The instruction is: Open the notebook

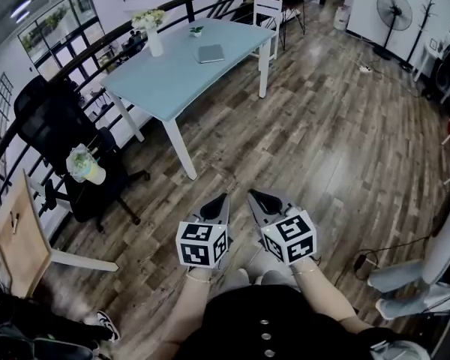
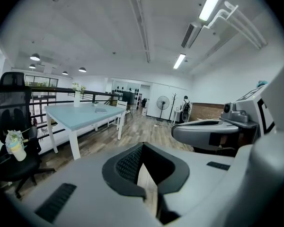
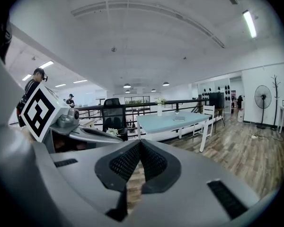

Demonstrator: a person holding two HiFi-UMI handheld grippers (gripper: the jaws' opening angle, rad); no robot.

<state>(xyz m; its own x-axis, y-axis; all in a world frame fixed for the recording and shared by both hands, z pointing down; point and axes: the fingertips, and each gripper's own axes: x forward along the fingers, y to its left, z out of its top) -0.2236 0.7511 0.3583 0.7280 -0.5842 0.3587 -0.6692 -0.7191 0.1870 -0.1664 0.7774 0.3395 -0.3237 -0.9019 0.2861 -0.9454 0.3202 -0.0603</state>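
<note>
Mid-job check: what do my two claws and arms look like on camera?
The left claw and right claw are grey wedge-shaped shells tapering to black ribbed pads. The left cube and right cube are white with black square markers. A thin band circles each wrist; no sleeves show.

Bright, even light falls from ceiling strips point(image 2: 213, 1), with strong fisheye bending and dark vignetting at the edges.

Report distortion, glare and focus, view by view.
Head view: strong fisheye, the floor boards curve, the corners are dark, the notebook is small but distinct. Left gripper view: round black vignette, the ceiling lamp is blown out, the left gripper looms close and soft. Right gripper view: same vignette, even light, the table is clear.
</note>
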